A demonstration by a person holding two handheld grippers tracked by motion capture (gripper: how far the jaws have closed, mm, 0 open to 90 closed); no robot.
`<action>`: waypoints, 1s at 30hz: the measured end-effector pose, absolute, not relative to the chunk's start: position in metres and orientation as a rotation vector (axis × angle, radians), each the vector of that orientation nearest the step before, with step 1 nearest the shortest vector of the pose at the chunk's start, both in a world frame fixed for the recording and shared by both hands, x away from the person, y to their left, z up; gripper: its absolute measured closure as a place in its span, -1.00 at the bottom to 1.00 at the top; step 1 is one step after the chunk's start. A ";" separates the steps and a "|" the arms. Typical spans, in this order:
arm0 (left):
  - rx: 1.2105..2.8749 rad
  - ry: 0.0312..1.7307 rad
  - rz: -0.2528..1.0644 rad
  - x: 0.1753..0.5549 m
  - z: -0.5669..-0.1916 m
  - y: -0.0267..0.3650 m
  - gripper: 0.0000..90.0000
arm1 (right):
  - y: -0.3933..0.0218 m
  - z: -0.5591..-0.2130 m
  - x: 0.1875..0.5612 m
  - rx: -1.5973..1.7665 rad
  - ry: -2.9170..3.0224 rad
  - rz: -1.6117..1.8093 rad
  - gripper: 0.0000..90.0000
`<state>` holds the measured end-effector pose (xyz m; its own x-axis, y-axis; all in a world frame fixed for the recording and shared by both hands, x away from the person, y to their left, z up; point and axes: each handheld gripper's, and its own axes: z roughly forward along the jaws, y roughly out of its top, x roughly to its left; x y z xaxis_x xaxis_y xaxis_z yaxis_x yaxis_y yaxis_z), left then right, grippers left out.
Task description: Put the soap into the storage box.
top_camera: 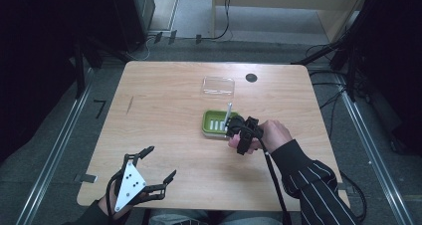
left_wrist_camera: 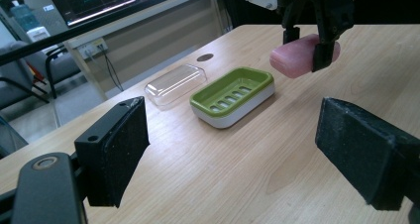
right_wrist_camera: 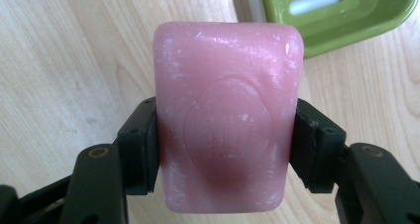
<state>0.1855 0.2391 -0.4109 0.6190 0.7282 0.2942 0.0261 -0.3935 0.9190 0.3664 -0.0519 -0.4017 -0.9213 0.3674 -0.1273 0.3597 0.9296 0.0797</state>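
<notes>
Right claw [right_wrist_camera: 223, 149] gripping pink soap bar [right_wrist_camera: 225, 115] by its long sides, holding it clear above counter [left_wrist_camera: 277, 169]. Green soap dish [left_wrist_camera: 233, 96] lying just beyond claw, empty. Clear lid [left_wrist_camera: 176, 84] resting behind dish. Left claw [left_wrist_camera: 233, 154] hanging open near counter's front edge, well apart from soap, gripping nothing.

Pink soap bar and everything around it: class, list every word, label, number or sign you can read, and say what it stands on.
None can be read.
Pink soap bar: oval stamp with embossed letters, too worn and blurred.
Monitor: coloured graph lines, any text too small.
Green soap dish and clear lid: no markings.
</notes>
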 end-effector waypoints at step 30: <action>1.830 0.608 0.869 0.186 -0.411 0.240 -0.70 | -0.033 -0.391 0.401 0.438 2.942 0.130 -0.14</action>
